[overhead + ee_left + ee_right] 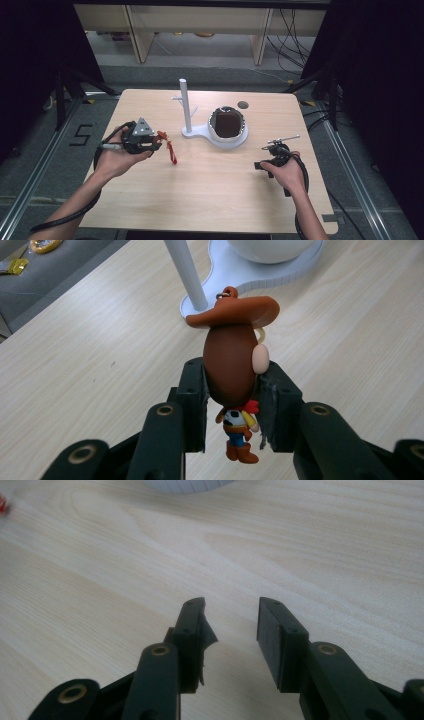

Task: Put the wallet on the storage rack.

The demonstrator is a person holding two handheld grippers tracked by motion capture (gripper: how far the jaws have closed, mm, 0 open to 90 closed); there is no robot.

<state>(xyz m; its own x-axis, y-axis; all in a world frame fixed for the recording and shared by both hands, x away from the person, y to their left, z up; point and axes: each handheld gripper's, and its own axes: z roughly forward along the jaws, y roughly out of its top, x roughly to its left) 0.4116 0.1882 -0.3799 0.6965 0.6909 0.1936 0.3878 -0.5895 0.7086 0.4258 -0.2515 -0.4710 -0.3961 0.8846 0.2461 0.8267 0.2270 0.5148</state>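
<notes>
1. Forearms enter the high view from below; the left tool (150, 141) holds a cowboy keychain figure (167, 145) clear of the wooden surface (210, 190), short of the white hanging stand (186, 107).
2. Left gripper view: jaws clamped on the figure's head (231, 357); hanging it is likely still to do.
3. Right gripper view: right tool (231, 630) jaws apart, empty.

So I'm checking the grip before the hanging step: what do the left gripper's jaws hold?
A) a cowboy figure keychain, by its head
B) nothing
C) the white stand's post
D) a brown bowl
A: in the left gripper view the left gripper has its jaws pressed on the head of the cowboy figure keychain.
</notes>
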